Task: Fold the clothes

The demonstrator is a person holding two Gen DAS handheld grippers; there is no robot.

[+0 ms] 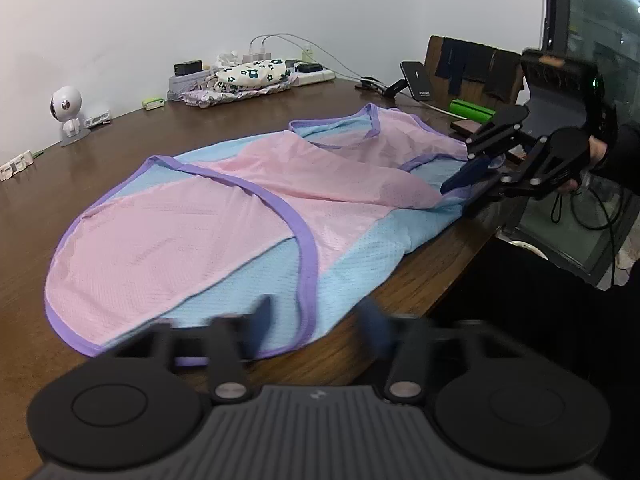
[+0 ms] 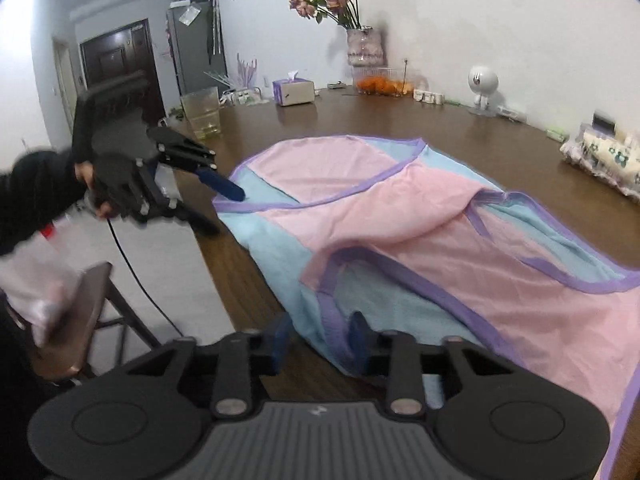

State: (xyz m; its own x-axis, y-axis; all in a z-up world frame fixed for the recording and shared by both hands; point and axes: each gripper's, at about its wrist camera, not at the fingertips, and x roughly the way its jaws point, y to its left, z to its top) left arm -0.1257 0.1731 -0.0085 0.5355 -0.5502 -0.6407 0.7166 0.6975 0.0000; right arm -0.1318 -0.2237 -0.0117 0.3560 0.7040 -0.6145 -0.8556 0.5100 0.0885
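Observation:
A pink and light-blue mesh sleeveless garment (image 1: 240, 220) (image 2: 420, 220) with purple trim lies spread and partly folded on the brown wooden table (image 1: 60, 180) (image 2: 360, 120). In its own view my left gripper (image 1: 320, 322) is blurred at the near hem; its fingers stand apart on either side of the purple trim. In the right wrist view the left gripper (image 2: 228, 213) is at the garment's far left corner, a person's hand behind it. My right gripper (image 2: 320, 334) straddles the purple hem near the table edge, jaws apart. In the left wrist view the right gripper (image 1: 456, 198) is at the garment's right corner.
A pile of folded floral clothes (image 1: 252, 76) (image 2: 604, 156) and chargers sit by the wall. A white figurine (image 1: 66, 108) (image 2: 482, 80), a flower vase (image 2: 362, 46), a tissue box (image 2: 294, 92) and a phone stand (image 1: 420, 80) line the back. A chair (image 2: 80, 320) stands off the table edge.

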